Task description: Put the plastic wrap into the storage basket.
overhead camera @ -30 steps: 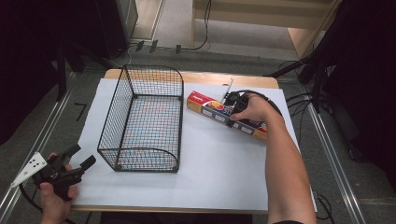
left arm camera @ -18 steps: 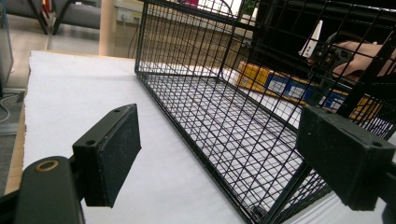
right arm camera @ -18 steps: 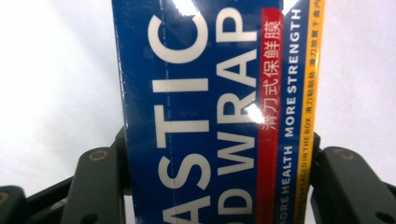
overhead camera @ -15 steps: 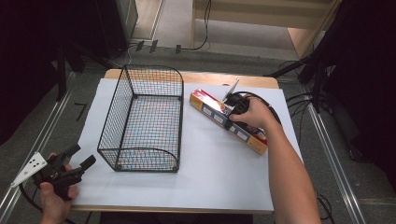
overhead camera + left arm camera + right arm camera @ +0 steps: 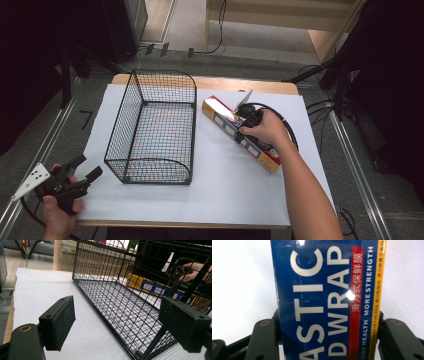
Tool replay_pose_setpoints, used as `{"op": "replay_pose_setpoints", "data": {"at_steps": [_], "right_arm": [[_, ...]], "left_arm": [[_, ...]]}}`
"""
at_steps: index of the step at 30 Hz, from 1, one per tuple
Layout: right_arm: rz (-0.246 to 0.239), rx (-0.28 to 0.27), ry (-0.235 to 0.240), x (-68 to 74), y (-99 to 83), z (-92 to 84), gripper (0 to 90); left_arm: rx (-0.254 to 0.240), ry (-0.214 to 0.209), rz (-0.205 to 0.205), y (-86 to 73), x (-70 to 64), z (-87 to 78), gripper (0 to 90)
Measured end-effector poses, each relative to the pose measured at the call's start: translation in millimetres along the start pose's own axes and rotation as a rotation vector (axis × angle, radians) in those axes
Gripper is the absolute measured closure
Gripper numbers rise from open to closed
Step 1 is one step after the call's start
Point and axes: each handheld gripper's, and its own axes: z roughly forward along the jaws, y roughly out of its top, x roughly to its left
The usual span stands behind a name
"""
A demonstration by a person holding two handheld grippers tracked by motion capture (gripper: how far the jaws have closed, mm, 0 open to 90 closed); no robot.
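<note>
Box axis: plastic wrap box (image 5: 240,134) lies diagonally, just right of wire basket (image 5: 152,127).
Right hand-held gripper (image 5: 246,119): clamped across the box's width — nearer hand.
Left hand-held gripper (image 5: 82,172): jaws apart, empty — near worktop (image 5: 210,195) corner.

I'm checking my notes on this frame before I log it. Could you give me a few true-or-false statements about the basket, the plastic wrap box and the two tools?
1. The wire basket has nothing in it. True.
2. The plastic wrap box lies inside the basket. False: it lies on the white sheet to the right of the basket.
3. The right tool has its jaws on either side of the box. True: the right gripper view shows the box between them.
4. The left tool grips the basket's rim. False: it is open, at the table's near left corner, apart from the basket.
5. The box is plain white. False: it is blue, with yellow and red.
</note>
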Motion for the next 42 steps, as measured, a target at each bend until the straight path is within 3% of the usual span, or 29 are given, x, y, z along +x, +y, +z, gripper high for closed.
{"op": "replay_pose_setpoints", "data": {"at_steps": [4, 9, 11, 20, 26, 32, 42], "right_arm": [[0.095, -0.012, 0.038, 11.2, -0.8, 1.4, 42.2], [0.231, -0.031, 0.022, 21.4, -1.5, 0.3, 42.4], [0.258, -0.04, 0.027, 21.5, -2.9, -0.1, 42.4], [0.313, -0.083, 0.02, 30.9, -7.5, -0.5, 42.4], [0.385, -0.136, 0.036, 43.5, -7.1, -3.3, 42.4], [0.402, -0.187, 0.042, 60.5, -1.6, -10.6, 42.4], [0.468, -0.263, 0.06, 73.3, 3.5, -22.5, 42.5]], "left_arm": [[-0.002, 0.0, -0.001, 0.0, 0.2, -0.2, 14.2], [-0.001, -0.002, -0.002, 0.1, 0.5, -0.4, 14.2], [-0.002, -0.002, -0.002, 0.0, 0.3, -0.2, 14.2], [-0.003, -0.002, -0.002, 0.0, 0.2, -0.5, 14.2], [-0.001, 0.0, 0.002, -0.1, -0.1, -0.6, 14.2], [-0.011, 0.011, 0.007, -0.2, -0.8, -1.6, 14.2], [-0.006, 0.02, 0.009, -0.2, -1.7, -1.3, 14.2]]}}
